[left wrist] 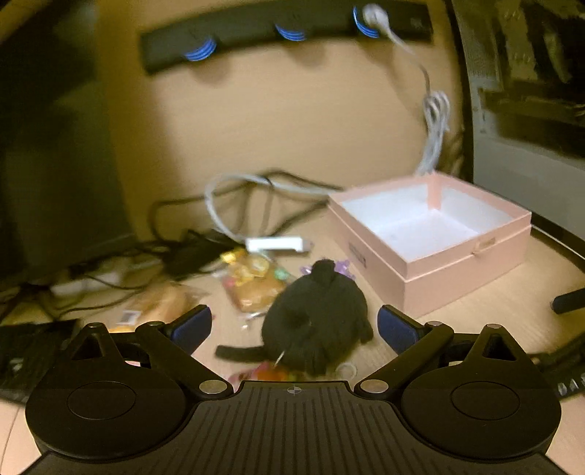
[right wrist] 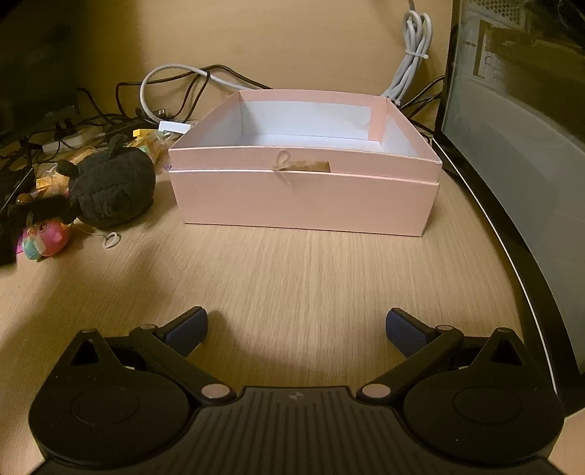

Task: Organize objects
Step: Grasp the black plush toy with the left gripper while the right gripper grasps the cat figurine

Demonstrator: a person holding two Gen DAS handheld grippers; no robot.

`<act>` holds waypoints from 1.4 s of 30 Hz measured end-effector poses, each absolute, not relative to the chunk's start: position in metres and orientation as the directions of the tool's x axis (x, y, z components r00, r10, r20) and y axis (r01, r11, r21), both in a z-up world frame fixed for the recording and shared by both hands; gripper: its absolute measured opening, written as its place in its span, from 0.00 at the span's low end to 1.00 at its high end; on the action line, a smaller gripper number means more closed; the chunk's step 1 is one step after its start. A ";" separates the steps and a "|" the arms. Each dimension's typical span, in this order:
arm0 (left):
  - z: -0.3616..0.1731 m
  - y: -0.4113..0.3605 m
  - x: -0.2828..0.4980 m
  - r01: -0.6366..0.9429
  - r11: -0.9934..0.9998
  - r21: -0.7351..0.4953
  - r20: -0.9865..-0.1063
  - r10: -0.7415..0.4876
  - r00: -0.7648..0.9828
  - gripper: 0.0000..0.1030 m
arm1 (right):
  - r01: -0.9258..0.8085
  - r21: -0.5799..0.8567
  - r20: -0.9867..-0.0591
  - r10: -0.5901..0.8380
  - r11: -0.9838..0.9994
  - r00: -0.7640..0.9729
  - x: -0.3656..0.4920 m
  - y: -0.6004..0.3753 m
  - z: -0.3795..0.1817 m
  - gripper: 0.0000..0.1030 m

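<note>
A black plush toy [left wrist: 316, 318] lies on the wooden desk, just ahead of my open left gripper [left wrist: 294, 327], between its spread fingers but not gripped. It also shows in the right wrist view [right wrist: 109, 186]. A pink open box [left wrist: 431, 237] with a white empty inside stands to its right; in the right wrist view the box [right wrist: 303, 197] is straight ahead. My right gripper [right wrist: 296, 330] is open and empty over bare desk, well short of the box. A pink round toy [right wrist: 45, 237] lies by the plush. Snack packets [left wrist: 252, 281] lie behind the plush.
Tangled cables [left wrist: 234, 208] and a white adapter [left wrist: 274, 244] lie at the back by the wall. A dark monitor [right wrist: 519, 109] stands at the right. A black power strip [left wrist: 285, 29] hangs on the wall. A keyboard [left wrist: 22, 350] lies at the left.
</note>
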State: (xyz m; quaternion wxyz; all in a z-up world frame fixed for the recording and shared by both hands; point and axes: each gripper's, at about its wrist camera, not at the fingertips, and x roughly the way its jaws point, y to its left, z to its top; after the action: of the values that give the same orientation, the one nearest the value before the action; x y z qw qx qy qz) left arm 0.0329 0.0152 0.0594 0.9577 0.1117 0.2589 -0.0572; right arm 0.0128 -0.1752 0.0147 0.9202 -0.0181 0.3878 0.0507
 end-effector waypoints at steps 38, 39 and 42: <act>0.100 0.240 -0.060 -0.345 0.903 -0.257 -0.595 0.134 0.793 0.68 | -0.510 -0.035 -0.678 0.354 0.860 0.644 0.032 0.031 0.046 1.00; 0.101 0.243 -0.064 -0.347 0.899 -0.268 -0.594 0.129 0.794 0.68 | -0.507 -0.039 -0.678 0.350 0.861 0.647 0.037 0.037 0.043 1.00; 0.100 0.239 -0.065 -0.331 0.895 -0.298 -0.592 0.099 0.800 0.68 | -0.499 -0.042 -0.693 0.335 0.865 0.638 0.050 0.045 0.037 1.00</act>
State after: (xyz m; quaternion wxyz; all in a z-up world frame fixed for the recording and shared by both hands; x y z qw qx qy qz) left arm -0.0653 0.2391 0.0999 0.9279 -0.1971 0.2944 0.1159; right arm 0.0501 0.0446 0.0368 0.8976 -0.1155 0.3564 0.2323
